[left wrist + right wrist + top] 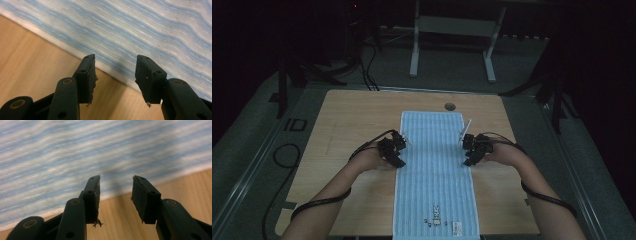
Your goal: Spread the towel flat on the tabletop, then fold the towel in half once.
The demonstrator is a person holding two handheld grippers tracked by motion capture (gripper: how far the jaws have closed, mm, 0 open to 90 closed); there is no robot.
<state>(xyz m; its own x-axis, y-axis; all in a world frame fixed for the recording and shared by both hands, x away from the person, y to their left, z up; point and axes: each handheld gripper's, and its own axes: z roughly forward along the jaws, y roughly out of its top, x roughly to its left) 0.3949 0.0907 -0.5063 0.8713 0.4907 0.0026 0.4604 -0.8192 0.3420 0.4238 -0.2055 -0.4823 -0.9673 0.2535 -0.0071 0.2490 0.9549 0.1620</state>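
left claw (116,72) and right claw (116,192) both apart, empty, over towel (434,165) long edges; bare table (352,115) either side.

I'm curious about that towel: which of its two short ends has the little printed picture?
The near end of the towel, by the person's edge of the table. The picture sits there; the far end is plain stripes.

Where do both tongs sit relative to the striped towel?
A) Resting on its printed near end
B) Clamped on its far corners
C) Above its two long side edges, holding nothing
C: the left tongs and right tongs stand open over the towel edges, nothing between them.
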